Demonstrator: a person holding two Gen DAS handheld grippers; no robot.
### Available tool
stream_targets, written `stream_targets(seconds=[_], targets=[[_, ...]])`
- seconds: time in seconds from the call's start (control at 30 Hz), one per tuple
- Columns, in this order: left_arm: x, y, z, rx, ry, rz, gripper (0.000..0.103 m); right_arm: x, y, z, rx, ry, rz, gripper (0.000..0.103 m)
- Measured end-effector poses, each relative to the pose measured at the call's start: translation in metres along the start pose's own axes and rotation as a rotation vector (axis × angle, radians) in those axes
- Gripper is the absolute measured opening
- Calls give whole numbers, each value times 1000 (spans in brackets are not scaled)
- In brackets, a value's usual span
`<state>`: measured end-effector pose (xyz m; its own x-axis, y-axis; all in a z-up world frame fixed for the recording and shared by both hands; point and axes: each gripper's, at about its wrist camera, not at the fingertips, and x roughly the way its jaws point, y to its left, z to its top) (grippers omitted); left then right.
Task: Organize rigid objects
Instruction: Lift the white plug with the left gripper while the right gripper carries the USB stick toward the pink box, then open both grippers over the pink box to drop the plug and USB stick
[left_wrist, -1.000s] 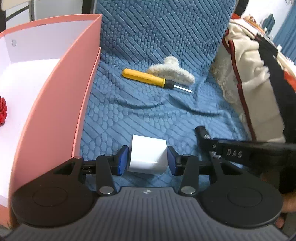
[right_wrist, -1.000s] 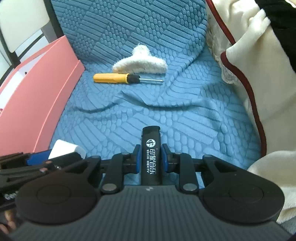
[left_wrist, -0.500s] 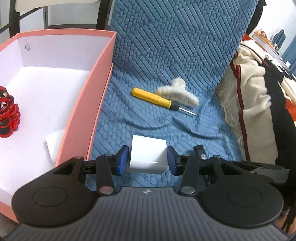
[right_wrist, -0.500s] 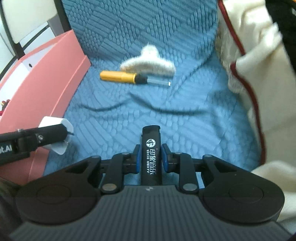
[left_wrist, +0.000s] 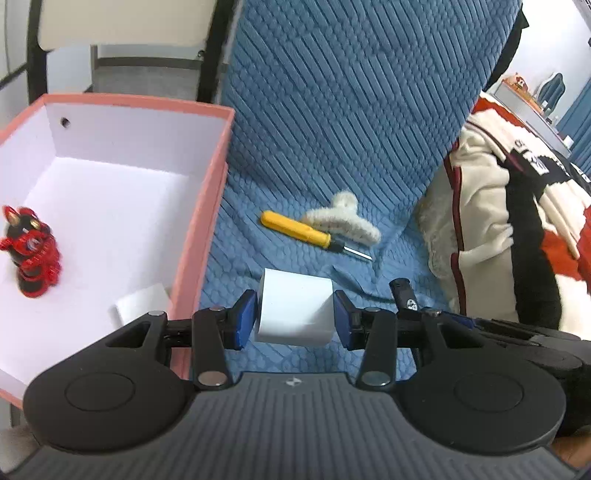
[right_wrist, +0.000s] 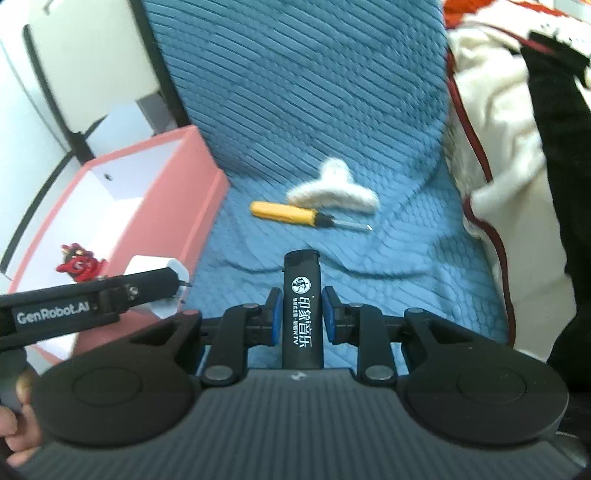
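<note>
While both tools hang over the seat, note the surface first: a blue quilted cover (left_wrist: 354, 122) runs from the seat up the backrest, with a cream, red and black garment (left_wrist: 491, 206) heaped at the right edge and a dark chair frame (left_wrist: 33, 48) behind the box.

A pink box (left_wrist: 212, 192) with a white interior sits at the left on the cover. Inside it a red figurine (left_wrist: 31, 251) stands upright near the left wall and a white block (left_wrist: 142, 301) lies by the near right wall.

On the cover, a yellow-handled screwdriver (right_wrist: 284, 214) lies just beside a fluffy white hair claw (right_wrist: 332, 190); whether they touch you cannot tell.

Your left gripper (left_wrist: 295, 314) points forward beside the box's right wall, its blue pads clamped on a white cube (left_wrist: 295, 310) held above the cover.

Your right gripper (right_wrist: 301, 317) sits to its right, narrow, pinching a black lighter (right_wrist: 302, 306) upright along the fingers, printed face up. In the right wrist view the cube shows at the box's near right corner.

Against one second ago: both views take in more of the backrest and the room, the box interior and figurine are fully exposed, and the cube now reads at the box edge. Both holds are unchanged.
</note>
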<state>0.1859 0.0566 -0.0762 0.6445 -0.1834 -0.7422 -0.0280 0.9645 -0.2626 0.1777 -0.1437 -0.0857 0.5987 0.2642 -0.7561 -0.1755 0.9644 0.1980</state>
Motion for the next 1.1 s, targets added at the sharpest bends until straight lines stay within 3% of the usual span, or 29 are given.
stream_targets(seconds=[0.73,0.9,1.1], targets=[[-128,67,89,-36,-185,117,50,-71,122,95,-178,-164,149,26],[-144,96,99,-74,-211,143,50,-74,161,98,-234,-175,183,26],[-135,135,87,-116,-177,178,50,-50,195,86,-275,-122,203,26]])
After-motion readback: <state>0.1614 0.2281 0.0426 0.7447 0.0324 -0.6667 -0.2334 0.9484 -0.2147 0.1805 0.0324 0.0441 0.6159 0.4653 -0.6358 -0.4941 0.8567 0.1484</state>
